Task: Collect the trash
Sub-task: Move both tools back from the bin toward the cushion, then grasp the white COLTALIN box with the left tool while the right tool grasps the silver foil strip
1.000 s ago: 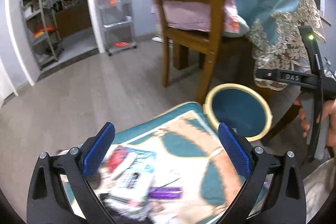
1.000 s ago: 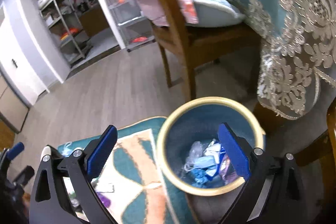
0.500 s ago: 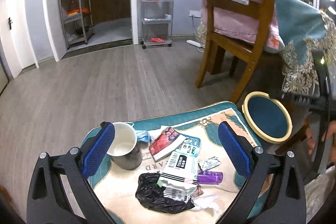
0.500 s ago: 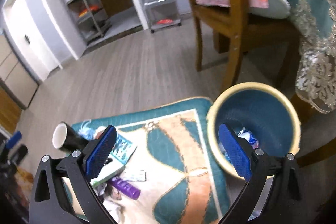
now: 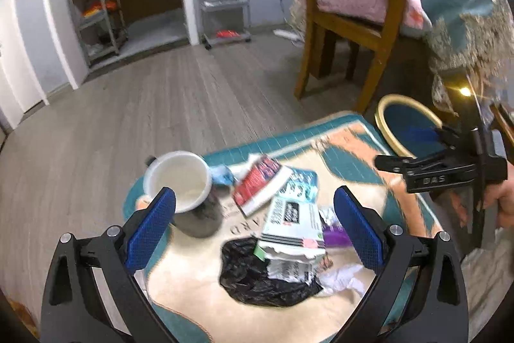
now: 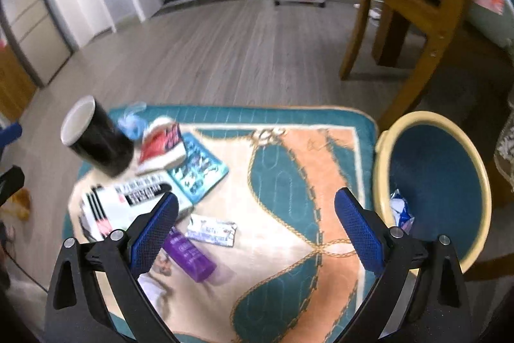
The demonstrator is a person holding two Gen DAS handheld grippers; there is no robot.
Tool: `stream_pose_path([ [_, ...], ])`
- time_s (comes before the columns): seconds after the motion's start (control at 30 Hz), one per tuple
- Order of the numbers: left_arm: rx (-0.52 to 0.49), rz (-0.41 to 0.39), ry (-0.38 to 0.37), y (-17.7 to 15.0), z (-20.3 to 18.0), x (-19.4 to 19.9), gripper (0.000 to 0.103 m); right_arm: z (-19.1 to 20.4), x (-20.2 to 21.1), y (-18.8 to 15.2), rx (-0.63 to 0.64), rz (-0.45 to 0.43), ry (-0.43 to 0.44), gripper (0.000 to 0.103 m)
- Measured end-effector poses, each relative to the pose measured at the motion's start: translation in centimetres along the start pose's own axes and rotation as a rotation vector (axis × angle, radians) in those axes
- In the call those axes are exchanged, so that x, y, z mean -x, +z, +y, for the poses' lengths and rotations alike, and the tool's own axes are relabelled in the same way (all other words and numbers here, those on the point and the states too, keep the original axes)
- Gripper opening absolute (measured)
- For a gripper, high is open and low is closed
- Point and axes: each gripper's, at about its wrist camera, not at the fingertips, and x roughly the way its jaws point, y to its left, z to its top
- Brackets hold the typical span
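A: Big picture first: a patterned rug [image 6: 289, 169] fills the middle of the right wrist view, with a wooden chair [image 6: 414, 12] in the upper right.

B: And the bin [image 6: 433, 182], blue inside with a cream rim, sits at the right edge, just beside the rug's corner. A few scraps lie at its bottom.

A: The left gripper [image 5: 253, 221] hangs over the trash pile at the lower centre of its view, blue fingers spread wide, nothing between them.

B: Same for the right gripper [image 6: 255, 225], wide apart and empty (a hand holds it at the right edge of the left view).

A: The pile: a black mug [image 6: 96, 143] at left, white inside.

B: Below it a white carton [image 5: 292, 233] lies on a black plastic bag [image 5: 257, 275].

A: A red packet [image 5: 260, 185] is just beside the mug; a purple tube [image 6: 189, 256] is low, near the right gripper's left finger.

B: Smallest, a crumpled tissue [image 5: 340, 278] touches the bag.
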Motion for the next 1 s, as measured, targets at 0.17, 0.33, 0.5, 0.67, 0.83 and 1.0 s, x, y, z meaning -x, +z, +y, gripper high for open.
stream_pose_path([
  [0.17,-0.037,0.086,-0.018,-0.9,-1.3,-3.3,0.097,-0.2,-2.7,-0.5,0.092,0.089,-0.085,0.097],
  [0.33,-0.051,0.152,-0.033,-1.0,-2.3,-6.1,0.097,-2.2,-3.5,-0.4,0.008,0.105,-0.048,0.097],
  [0.5,-0.023,0.216,-0.031,-1.2,-2.6,-8.8,0.097,-3.2,-4.2,-0.9,-0.045,0.135,-0.008,0.097],
  [0.67,-0.075,0.304,-0.028,-1.9,-4.0,-11.7,0.097,-3.2,-4.7,-1.0,-0.024,0.15,-0.016,0.097],
  [0.83,-0.082,0.427,-0.017,-3.2,-4.7,-14.7,0.097,-3.5,-4.8,-1.1,-0.023,0.154,-0.003,0.097],
  [1.0,-0.035,0.451,-0.039,-3.2,-4.4,-15.4,0.077,-3.4,-4.9,-1.2,-0.023,0.155,0.021,0.097],
])
